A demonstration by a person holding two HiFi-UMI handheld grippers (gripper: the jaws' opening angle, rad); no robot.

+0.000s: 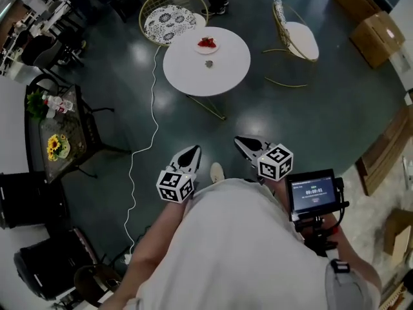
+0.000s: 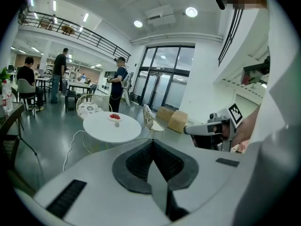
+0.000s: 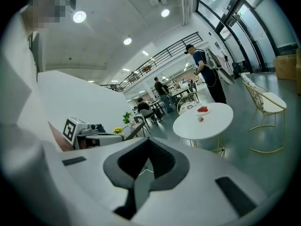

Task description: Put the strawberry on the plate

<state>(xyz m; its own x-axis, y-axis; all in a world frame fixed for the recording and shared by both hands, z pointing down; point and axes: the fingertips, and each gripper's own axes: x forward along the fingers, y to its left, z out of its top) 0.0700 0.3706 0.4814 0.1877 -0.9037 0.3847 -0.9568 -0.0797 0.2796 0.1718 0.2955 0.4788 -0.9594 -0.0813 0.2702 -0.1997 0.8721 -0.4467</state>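
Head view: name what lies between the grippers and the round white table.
Only bare dark floor in the head view; the table's gold leg reaches into it, and a white cable runs alongside.

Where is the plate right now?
In the head view the plate sits near the far edge of the round white table, with a small item lying just in front of it.

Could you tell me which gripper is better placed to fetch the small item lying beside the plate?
Left, marginally: the left gripper lines up closer with the small item than the right gripper. Both are shut, empty and far from the table.
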